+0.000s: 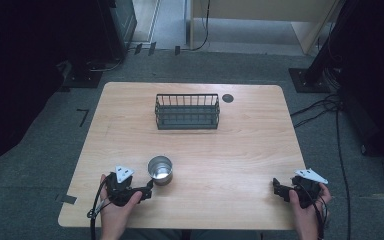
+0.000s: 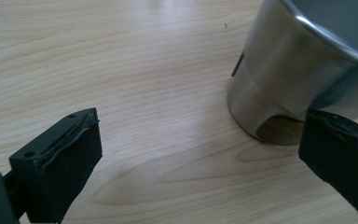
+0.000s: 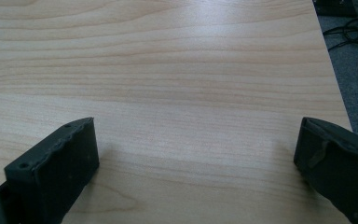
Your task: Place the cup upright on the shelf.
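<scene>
Tabletop of pale wood grain carries, toward its far edge, a dark rectangular wire basket standing well apart from everything else. Nearer the person's side we see the round, shiny stainless-steel cup, upright, mouth open to the ceiling, just beside the left gripper. That gripper's jaws stand apart and hold nothing; in the left gripper view the cup sits ahead and toward one jaw, not yet between the two. The right gripper, also spread and holding nothing, rests near the table's right front corner, well apart from the cup.

We judge the cup stiff, light and thin-walled, with a polished skin likely to slip under the pads; a hold across the lower wall, or one jaw inside the rim, seems soundest.

Whether the cup holds anything we cannot tell. Its rim and far side are cut off in the left gripper view, and a dark mark on its wall is hard to identify.
</scene>
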`<state>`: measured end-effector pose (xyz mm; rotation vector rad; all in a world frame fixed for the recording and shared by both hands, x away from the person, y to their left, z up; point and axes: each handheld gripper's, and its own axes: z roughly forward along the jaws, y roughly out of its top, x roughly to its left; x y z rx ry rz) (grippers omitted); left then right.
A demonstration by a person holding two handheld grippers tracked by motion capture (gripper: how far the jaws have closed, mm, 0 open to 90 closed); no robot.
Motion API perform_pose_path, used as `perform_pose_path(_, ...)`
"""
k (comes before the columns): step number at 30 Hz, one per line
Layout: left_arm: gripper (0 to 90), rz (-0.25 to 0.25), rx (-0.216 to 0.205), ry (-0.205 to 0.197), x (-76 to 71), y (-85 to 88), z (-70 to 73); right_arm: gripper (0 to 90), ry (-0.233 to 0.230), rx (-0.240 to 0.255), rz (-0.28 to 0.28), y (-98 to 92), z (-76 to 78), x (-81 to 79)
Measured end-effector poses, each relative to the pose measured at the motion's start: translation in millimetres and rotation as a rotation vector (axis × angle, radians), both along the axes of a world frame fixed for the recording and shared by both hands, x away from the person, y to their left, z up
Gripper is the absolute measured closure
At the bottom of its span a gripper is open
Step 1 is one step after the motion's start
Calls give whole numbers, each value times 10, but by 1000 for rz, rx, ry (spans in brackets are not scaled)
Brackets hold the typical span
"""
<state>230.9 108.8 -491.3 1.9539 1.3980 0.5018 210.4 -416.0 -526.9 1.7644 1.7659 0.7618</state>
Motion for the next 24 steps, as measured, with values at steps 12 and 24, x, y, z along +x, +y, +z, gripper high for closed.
perform_pose_path(12,0,-42,-20,-3,-28,-139,46,0,0,0,0,0,0,0)
perform_pose_path(24,0,-68,-16,16,27,-343,90,0,0,0,0,0,0,0)
